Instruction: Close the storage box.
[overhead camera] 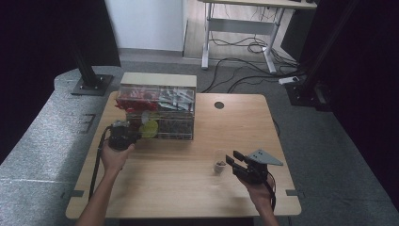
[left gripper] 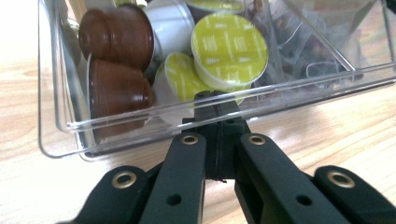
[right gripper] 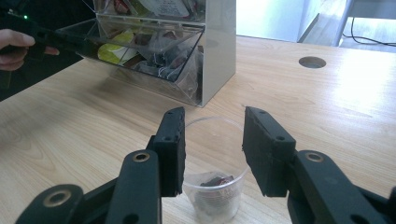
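Wooden table [overhead camera: 179, 188], a round cable hole [overhead camera: 219, 105] near its far edge. A clear plastic organiser box [overhead camera: 157, 106] stands at the far left part of the top, with a red packet [overhead camera: 134, 101] in the upper section. Your left gripper [overhead camera: 123, 135] is at the box's lower front left corner, your left hand [overhead camera: 115, 155] wrapped round its body. In the left gripper view its jaws are drawn together on the clear front lip of the tilt-out drawer [left gripper: 299, 91], the tips pinching the edge, with no gap showing between them. Behind that lip lie two brown coffee capsules [left gripper: 116, 32], stacked one above the other at the left, and yellow-green foil-lidded capsules [left gripper: 229, 44] beside them; mesh tea bags [left gripper: 303, 42] sit in the next compartment to the right. Your right gripper [overhead camera: 235, 160] is well apart from the box, at the near right part of the table, the grey three-cornered plate [overhead camera: 263, 157] on top of it. Its jaws stand wide apart, one on each side of a small clear plastic cup [right gripper: 215, 179], not closed on it; whether either pad [right gripper: 173, 149] touches the cup wall you cannot tell. The cup stands upright on the table with something dark and reddish in the bottom, too blurred to name. In the right gripper view the drawer hangs tilted open toward your left hand.
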`<state>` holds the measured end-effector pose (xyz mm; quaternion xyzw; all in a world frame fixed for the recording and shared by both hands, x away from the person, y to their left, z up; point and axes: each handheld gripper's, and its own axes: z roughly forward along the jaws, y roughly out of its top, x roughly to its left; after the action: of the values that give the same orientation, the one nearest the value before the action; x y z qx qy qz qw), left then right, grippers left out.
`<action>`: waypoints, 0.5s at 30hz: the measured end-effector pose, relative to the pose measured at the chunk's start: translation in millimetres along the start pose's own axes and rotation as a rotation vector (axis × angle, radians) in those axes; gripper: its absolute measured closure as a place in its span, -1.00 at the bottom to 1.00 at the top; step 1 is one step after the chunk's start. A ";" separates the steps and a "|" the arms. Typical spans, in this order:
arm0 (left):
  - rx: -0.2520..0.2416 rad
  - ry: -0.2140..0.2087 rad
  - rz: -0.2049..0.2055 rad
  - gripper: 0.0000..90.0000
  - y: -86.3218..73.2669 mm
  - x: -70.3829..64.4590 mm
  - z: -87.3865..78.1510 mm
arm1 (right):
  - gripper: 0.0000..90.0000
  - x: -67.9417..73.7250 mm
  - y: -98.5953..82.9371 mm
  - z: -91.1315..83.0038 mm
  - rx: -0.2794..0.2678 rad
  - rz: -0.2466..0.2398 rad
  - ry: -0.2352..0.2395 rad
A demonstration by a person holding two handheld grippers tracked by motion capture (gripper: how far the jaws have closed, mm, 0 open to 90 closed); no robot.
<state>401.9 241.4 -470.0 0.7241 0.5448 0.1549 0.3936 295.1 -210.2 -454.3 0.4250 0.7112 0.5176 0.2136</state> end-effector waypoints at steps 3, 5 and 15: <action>0.001 0.000 0.006 1.00 -3.3 -0.8 -0.8 | 0.30 -0.4 -0.4 -1.1 -0.001 0.003 -0.001; 0.009 0.001 0.005 1.00 -4.9 -1.1 -0.5 | 0.30 -0.8 -0.5 -1.3 -0.003 0.004 -0.002; 0.024 -0.013 -0.002 1.00 -12.0 1.2 4.4 | 0.30 -1.6 -1.6 -1.3 -0.005 0.007 -0.005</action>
<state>397.3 241.9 -481.9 0.7294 0.5446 0.1431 0.3884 294.4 -212.4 -455.4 0.4282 0.7079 0.5191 0.2148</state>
